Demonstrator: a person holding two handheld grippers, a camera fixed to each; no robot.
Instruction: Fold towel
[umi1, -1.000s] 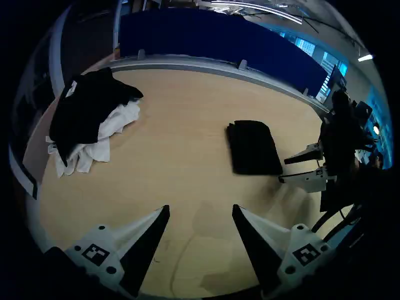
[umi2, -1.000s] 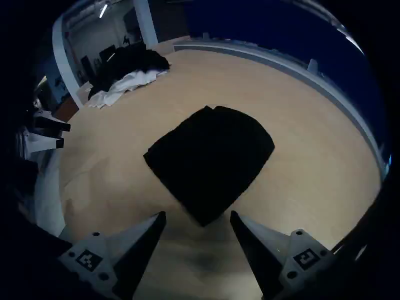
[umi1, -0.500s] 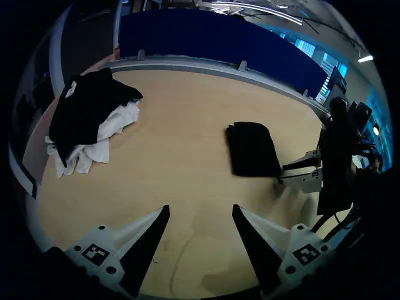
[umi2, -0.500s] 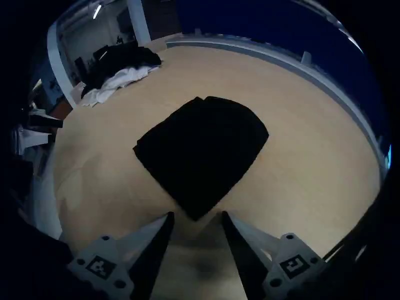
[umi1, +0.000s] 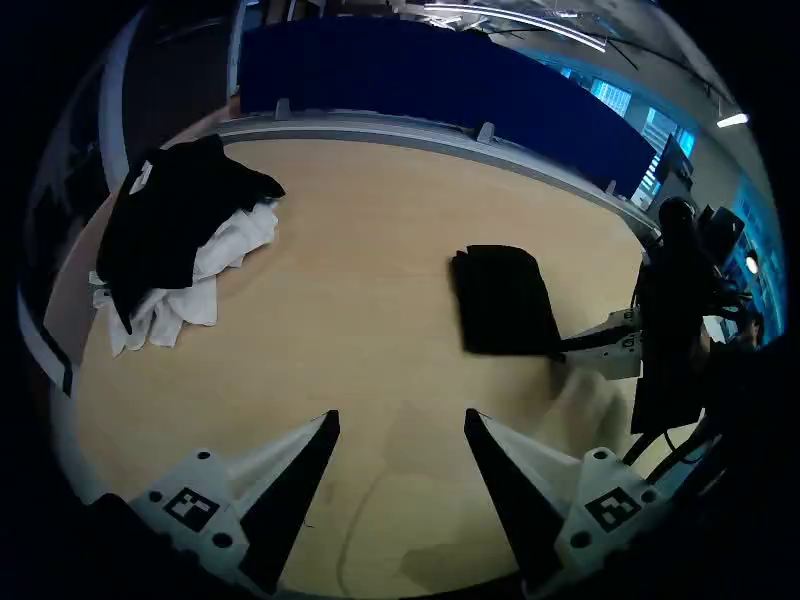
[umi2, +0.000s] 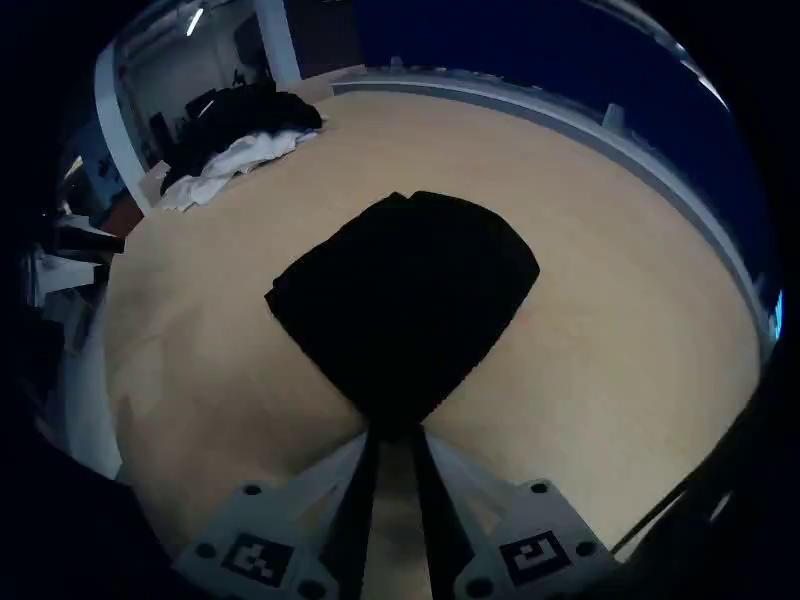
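Pale wood forms the table (umi1: 380, 250) seen across the left gripper view. The left gripper (umi1: 400, 418) sits at the bottom centre of the frame, its tongs released and spread wide over bare wood, holding nothing. One black towel (umi1: 503, 300), lying as a compact flat rectangle, is right of centre. At its lower right corner the right gripper (umi1: 562, 347) reaches in from the right edge, its fingers drawn together at the cloth. One heap of cloth (umi1: 175, 235), black over white, lies at the upper left, well apart from the towel. One blue partition (umi1: 440, 75) runs along the top.

In the right gripper view, the towel (umi2: 410, 290) occupies the centre. Its near corner points to the bottom centre, where the right gripper (umi2: 393, 432) is clenched on it, both tips pressing on the cloth. The heap shows again at the upper left.

Count: two grippers, one towel, one heap. The step in hand appears to be taking hold of a corner for a further fold. The next move likely calls for lifting that corner and carrying it across to the far edge, with the free left gripper steadying or taking a second corner.
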